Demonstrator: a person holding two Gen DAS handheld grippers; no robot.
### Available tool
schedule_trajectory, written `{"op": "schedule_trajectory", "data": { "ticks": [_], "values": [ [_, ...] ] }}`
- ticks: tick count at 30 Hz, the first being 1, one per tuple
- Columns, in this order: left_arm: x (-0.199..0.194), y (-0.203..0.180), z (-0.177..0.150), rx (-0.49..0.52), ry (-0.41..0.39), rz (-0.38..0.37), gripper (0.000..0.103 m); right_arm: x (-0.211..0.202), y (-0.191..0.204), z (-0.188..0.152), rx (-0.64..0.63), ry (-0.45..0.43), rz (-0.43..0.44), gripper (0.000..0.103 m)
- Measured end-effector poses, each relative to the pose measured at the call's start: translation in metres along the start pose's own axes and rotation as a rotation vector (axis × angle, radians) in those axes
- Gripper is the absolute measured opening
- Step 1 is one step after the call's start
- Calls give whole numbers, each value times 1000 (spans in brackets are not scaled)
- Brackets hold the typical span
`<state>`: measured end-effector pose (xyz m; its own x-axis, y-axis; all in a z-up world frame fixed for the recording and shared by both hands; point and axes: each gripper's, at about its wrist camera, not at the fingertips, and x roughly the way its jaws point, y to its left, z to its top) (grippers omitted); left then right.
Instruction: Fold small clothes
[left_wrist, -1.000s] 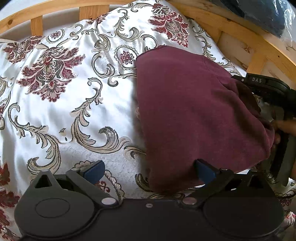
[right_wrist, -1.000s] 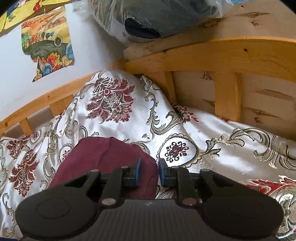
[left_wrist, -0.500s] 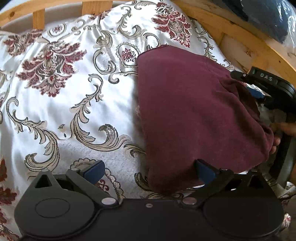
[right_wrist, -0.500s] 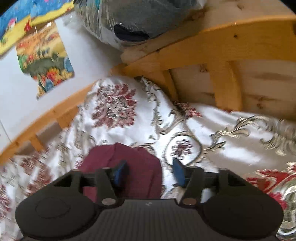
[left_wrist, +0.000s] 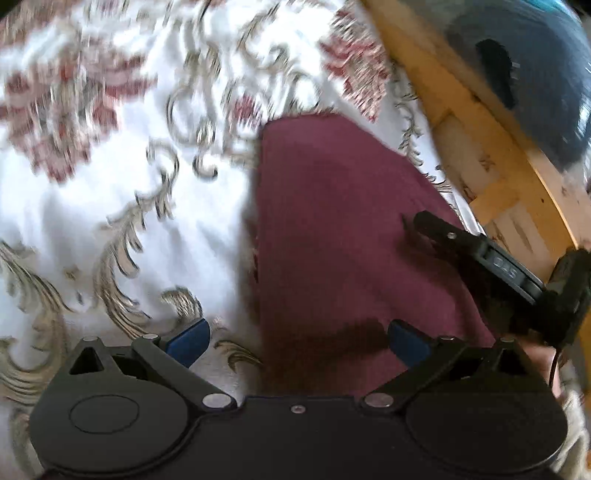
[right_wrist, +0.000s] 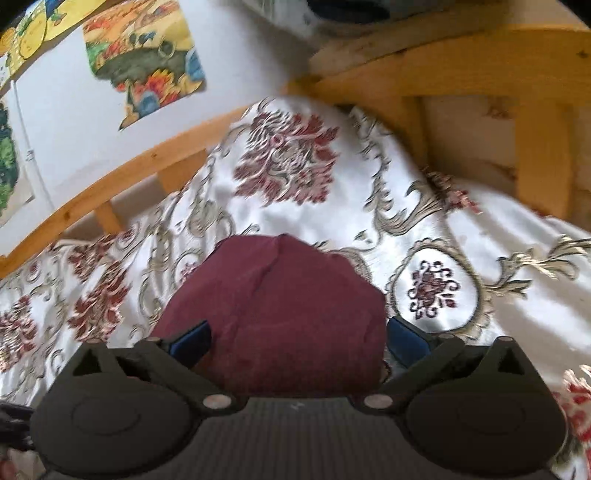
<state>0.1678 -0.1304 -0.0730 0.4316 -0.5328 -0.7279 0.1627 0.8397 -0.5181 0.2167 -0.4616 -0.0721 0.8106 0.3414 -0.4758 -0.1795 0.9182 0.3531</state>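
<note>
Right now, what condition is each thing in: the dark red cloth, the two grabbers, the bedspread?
Maroon garment: folded, lying flat on the bedspread, gripped by nothing.
Right gripper: open; its jaws have just been opening, the garment below and between them, pads not pressing it.
Left gripper: open wide, over the garment's near edge, holding nothing.
Patterned bedspread: spread out, somewhat rumpled.
Wooden bed frame: upright along the bed's edge.
</note>
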Motion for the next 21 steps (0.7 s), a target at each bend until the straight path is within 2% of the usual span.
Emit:
{"op": "schedule_trajectory", "data": {
  "ticks": [3,6,9,13,16,18,20,21],
  "values": [
    [15,13,2,-94,56,-58,102,-4,-8,1,61,-2,43,103],
    [20,13,3,-90,66,-82,102,-5,-7,3,59,17,22,96],
    [24,10,5,-66,89,-124,92,-3,-1,1,22,28,-39,86],
    [28,10,6,-74,117,-150,79,-5,3,-1,11,18,-70,74],
    [29,1,8,-43,117,-118,71,-7,12,-6,-35,0,-97,63],
    [26,-3,8,-17,113,-98,64,-7,23,-10,-84,-14,-117,53],
    [21,-8,8,8,101,-82,54,-8,35,-12,-123,-33,-125,38],
    [19,-10,8,20,95,-74,53,-9,41,-14,-145,-44,-135,36]
  ]
}}
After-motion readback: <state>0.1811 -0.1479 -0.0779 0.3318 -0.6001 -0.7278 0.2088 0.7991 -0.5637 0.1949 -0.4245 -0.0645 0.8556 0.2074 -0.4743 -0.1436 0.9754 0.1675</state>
